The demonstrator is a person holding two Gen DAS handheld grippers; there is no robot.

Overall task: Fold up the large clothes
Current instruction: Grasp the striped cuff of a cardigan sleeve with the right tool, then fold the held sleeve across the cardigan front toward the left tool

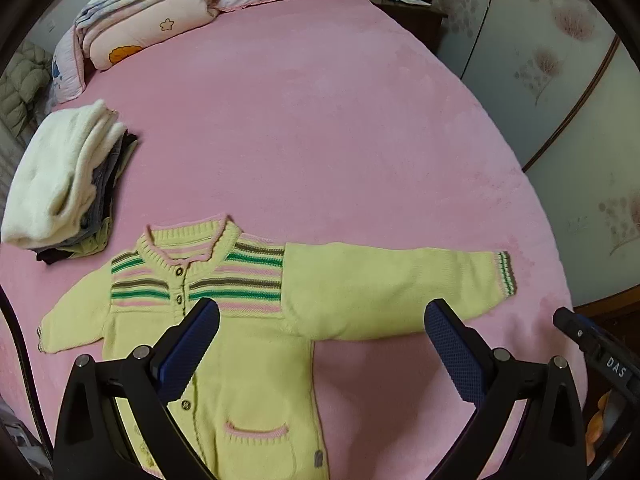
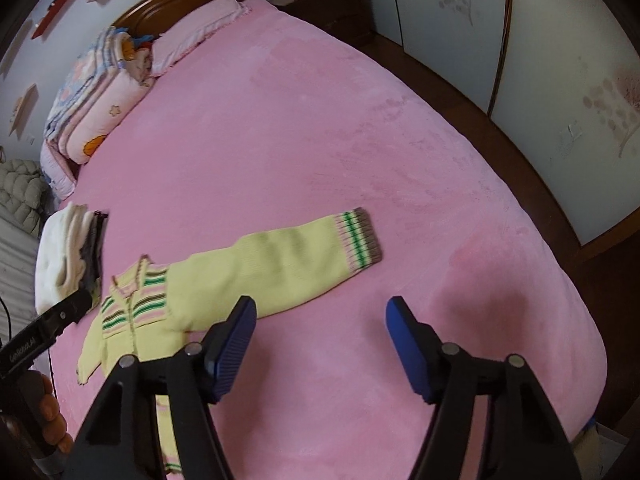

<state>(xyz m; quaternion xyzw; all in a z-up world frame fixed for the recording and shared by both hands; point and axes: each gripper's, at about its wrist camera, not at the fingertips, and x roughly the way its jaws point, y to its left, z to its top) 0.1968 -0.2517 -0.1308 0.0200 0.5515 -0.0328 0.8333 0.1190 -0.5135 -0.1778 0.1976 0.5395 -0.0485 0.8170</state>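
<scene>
Both tongs – left tongs [image 1: 322, 320] and right tongs [image 2: 320, 318] – gape wide, empty, over the soft, light, floppy cardigan [image 1: 240, 344]; best pinched at the sleeve cuff [image 2: 360, 240], frame centre.

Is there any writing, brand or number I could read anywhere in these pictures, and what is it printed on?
"DAS": white letters on the black body of the right gripper, seen at the edge of the left wrist view.
Pale lettering along the black body of the left gripper in the right wrist view: too blurred to read.
Small grey tag on the yellow cardigan by its pocket: too small to read.
Papers on the bedside table: unreadable.
</scene>
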